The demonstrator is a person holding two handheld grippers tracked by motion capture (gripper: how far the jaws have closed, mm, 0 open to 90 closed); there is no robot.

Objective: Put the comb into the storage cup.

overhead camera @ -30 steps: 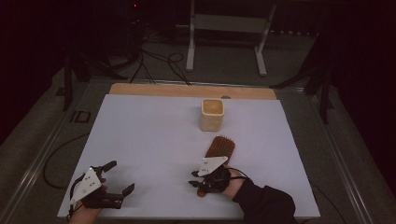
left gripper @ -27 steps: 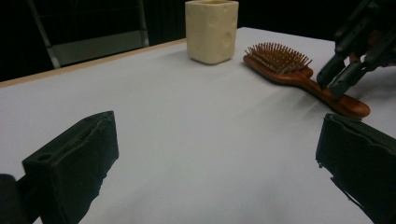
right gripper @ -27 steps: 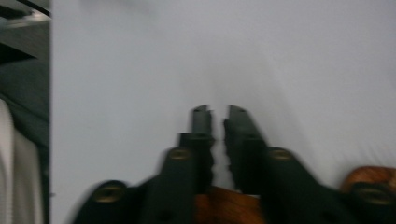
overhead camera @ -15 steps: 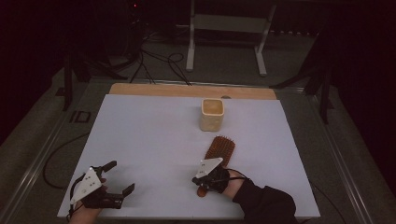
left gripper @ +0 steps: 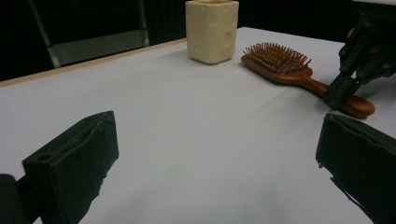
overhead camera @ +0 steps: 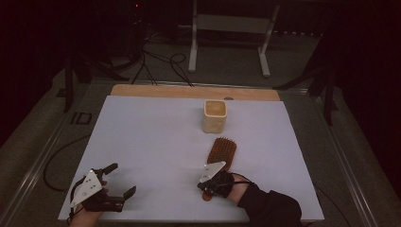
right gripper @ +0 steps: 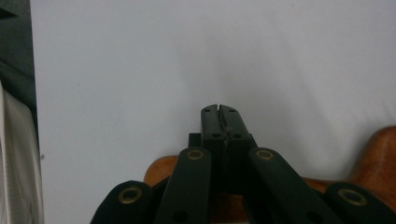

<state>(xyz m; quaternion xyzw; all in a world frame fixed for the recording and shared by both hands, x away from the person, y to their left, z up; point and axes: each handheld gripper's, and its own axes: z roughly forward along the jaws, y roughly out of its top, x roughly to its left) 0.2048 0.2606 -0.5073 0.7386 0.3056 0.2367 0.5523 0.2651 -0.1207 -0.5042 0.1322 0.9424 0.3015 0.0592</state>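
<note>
Nearest you, at the bottom left of the white table [overhead camera: 156,142], your left gripper [overhead camera: 124,178] rests with its two black jaws spread wide and nothing between them.

To its right, close to the table's near edge, your right gripper [right gripper: 218,112] is clenched. In the right gripper view its pads meet tip to tip with nothing seen between them. The brown handle [left gripper: 355,103] lies just under the linkage, so the jaws look pressed onto or beside the handle rather than gripped around it.

That handle belongs to a wooden hairbrush [overhead camera: 223,152] lying flat, bristles up. Its head points away from you towards a cream square cup [overhead camera: 214,116] standing upright a little farther back.

The brush will likely feel light and stiff, and its varnished wood may be slippery. The bristle pad gives under pressure, so leave it alone. Take the narrow handle across its width, near where it widens into the head, so the heavier end does not swing down.
</note>
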